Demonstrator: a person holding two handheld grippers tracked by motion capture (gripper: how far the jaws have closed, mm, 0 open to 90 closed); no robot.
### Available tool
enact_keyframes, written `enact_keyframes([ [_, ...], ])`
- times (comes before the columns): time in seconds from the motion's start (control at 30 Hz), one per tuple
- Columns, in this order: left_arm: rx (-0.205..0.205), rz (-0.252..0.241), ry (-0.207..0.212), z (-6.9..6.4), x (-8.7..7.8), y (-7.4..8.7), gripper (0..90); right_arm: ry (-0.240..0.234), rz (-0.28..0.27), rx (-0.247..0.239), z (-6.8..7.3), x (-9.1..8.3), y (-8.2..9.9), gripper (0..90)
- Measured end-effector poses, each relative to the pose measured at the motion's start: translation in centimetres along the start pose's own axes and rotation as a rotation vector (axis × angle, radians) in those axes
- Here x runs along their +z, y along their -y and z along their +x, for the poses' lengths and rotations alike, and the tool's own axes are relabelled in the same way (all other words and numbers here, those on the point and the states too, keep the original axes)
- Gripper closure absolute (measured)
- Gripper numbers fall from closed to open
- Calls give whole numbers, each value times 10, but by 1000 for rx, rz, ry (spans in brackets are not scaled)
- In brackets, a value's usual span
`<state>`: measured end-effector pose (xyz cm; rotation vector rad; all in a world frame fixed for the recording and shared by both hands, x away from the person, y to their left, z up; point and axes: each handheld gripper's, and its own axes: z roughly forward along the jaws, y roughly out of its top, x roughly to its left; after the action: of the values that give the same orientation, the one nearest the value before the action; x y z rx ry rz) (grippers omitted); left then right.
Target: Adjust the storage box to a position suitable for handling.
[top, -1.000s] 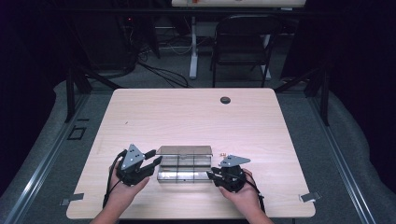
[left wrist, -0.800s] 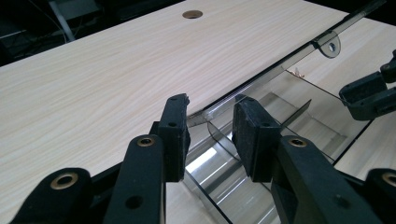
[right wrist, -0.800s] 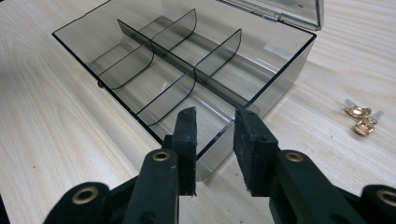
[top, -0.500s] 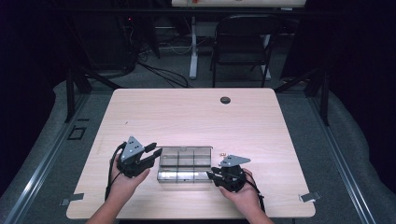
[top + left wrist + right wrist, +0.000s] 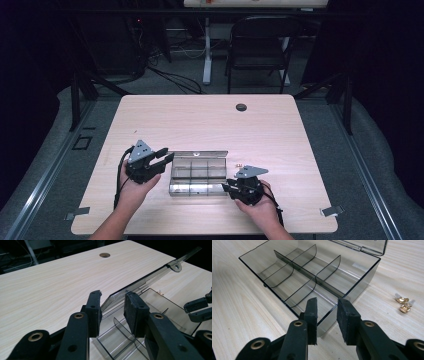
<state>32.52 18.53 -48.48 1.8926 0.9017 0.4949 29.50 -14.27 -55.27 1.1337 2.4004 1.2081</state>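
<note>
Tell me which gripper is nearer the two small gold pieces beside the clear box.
Right. The right gripper sits at the box's near right corner, close to the gold pieces; the left gripper is at the box's far left end.

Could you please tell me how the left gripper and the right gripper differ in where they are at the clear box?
The left gripper is at the box's far left corner, its jaws either side of the raised lid's edge. The right gripper is at the near right corner, its jaws straddling the box wall. The left gripper sits farther from the person than the right gripper. Both have a visible gap between their jaws.
</note>
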Motion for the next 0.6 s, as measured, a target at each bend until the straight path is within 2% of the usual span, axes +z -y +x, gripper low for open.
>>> enact_keyframes([
  [0.13,-4,5,2,2,2,-2,665,6,2,3,0,-1,-1,690],
  [0.2,-11,3,1,3,3,-2,665,3,-14,15,0,-3,-3,680],
  [0.47,-16,6,0,7,7,-6,665,28,-38,-22,-3,-8,-16,625],
  [0.6,-23,7,-4,8,9,-8,663,35,-54,-23,-6,-8,-22,615],
])
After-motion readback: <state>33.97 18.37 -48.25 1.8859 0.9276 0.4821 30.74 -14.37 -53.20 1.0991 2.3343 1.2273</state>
